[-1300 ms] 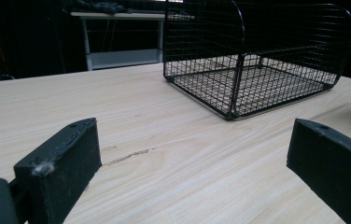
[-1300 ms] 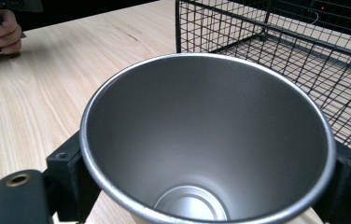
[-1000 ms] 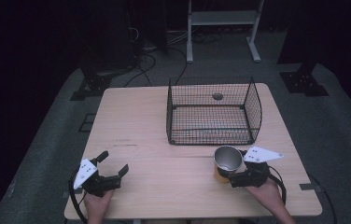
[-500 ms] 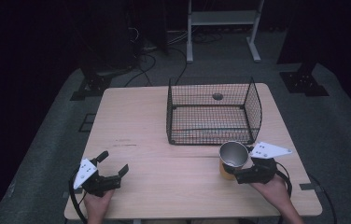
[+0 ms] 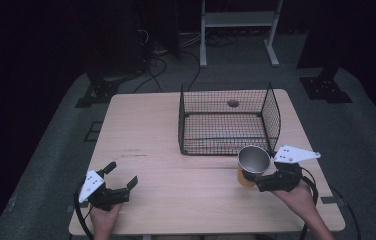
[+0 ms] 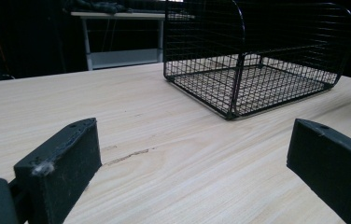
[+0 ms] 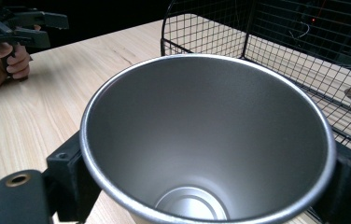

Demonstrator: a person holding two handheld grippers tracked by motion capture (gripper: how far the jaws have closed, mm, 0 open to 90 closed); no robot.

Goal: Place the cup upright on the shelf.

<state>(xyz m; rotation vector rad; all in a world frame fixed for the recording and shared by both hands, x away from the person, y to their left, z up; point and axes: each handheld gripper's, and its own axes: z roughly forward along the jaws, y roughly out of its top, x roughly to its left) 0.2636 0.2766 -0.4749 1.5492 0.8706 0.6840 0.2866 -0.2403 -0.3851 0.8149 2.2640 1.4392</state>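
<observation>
- Steel cup (image 5: 252, 164), upright and empty, is clamped between the jaws of the right gripper (image 5: 271, 181); it looks lifted just clear of the table (image 5: 151, 135), near the front right corner.
- Step in hand, as I judge it: carrying the cup toward the wire basket (image 5: 224, 120) (its front right corner is just beyond the cup).
- Next move calls for raising the cup over the basket's rim, then releasing inside.
- Left gripper (image 5: 112, 183) idles near the front left corner, jaws spread, holding nothing.
</observation>
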